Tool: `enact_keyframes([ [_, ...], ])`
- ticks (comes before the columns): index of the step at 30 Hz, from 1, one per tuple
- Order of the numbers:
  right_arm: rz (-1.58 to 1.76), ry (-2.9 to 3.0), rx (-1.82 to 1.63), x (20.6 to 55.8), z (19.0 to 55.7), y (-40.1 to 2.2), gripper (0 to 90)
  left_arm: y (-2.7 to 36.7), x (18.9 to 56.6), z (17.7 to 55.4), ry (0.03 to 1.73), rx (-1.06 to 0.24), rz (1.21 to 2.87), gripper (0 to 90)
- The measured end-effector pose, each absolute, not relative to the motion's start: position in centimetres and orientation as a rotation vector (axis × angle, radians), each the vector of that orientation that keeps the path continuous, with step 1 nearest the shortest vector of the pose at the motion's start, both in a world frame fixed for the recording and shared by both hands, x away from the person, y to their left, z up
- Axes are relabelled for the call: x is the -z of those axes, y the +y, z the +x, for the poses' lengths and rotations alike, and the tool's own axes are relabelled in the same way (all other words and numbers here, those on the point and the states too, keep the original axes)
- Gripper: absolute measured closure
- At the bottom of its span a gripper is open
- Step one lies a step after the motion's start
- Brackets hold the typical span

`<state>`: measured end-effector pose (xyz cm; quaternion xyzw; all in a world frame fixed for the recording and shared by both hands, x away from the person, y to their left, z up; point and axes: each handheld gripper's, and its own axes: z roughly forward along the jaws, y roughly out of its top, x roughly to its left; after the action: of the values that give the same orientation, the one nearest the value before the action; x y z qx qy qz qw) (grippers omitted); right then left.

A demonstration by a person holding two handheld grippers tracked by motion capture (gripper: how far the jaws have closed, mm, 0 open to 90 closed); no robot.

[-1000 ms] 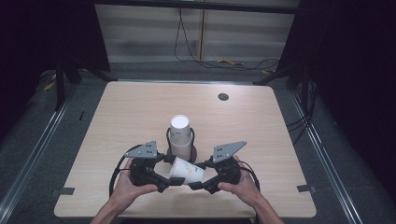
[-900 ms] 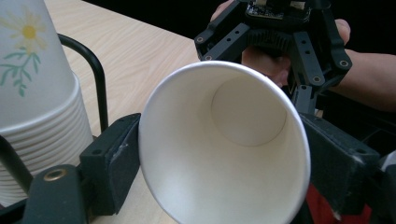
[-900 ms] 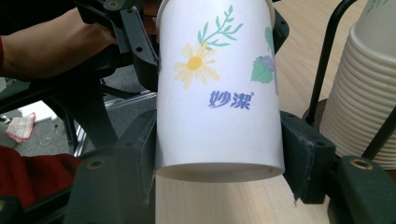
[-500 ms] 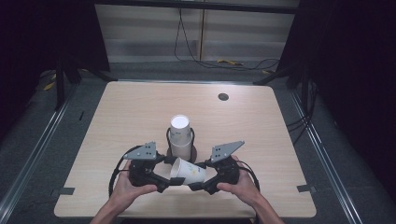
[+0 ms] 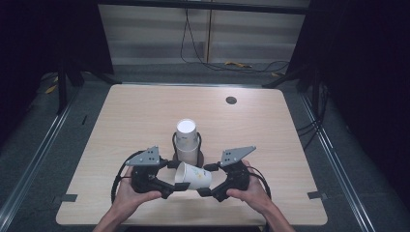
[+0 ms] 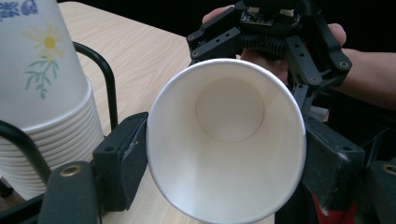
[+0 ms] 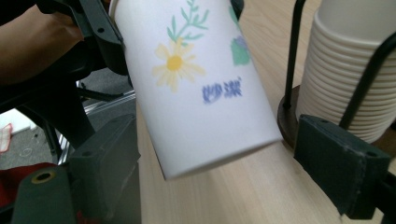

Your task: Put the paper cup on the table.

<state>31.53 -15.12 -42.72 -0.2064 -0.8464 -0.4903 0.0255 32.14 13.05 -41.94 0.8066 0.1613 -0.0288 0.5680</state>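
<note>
Wood-grain tabletop (image 5: 145, 116) fills my work area, with dark floor and cabling beyond its far edge. At the table's 6 o'clock I hold both tools, and between them lies the paper cup (image 5: 193, 175) — clear of the surface, tipped on its side, its long axis running roughly 9-to-3 in the high view. The open mouth faces 9 o'clock toward my left gripper (image 5: 170, 184); the closed base points to 3 o'clock toward my right gripper (image 5: 207, 186). My left gripper is clenched across the rim: in the left gripper view both pads press the cup's mouth at 9 and 3 o'clock. My right gripper has just been opening and now stands released — in the right gripper view the cup's base end sits between the jaws, with daylight on the 3 o'clock side and the other pad no longer pressing as far as I can judge. The cup is therefore carried by the left tool alone. The stack of cups (image 5: 187, 143) in its wire holder (image 5: 173, 143) stands upright at 12 o'clock from the held cup, just behind it. My judgement: the next move belongs to the left hand, since the right is free to draw back toward 3 o'clock along the cup's axis.
</note>
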Motion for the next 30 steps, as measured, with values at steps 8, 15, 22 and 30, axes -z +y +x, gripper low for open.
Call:
enact_keyframes([
  [8,-0.691,-2.623,1.544,42.4,31.5,-16.4,13.8,14.5,41.2,32.5,0.415,0.031,1.87,24.5],
  [15,-0.751,-2.624,1.565,42.1,31.2,-17.3,13.6,16.3,40.8,32.1,0.448,-0.008,1.857,24.5],
  [22,-0.886,-2.661,1.566,41.9,31.4,-17.9,13.7,18.1,40.6,31.8,0.498,-0.033,1.854,24.6],
  [30,-1.048,-2.657,1.634,41.9,31.0,-19.8,13.8,20.1,40.8,32.1,0.587,-0.076,1.836,24.6],
])
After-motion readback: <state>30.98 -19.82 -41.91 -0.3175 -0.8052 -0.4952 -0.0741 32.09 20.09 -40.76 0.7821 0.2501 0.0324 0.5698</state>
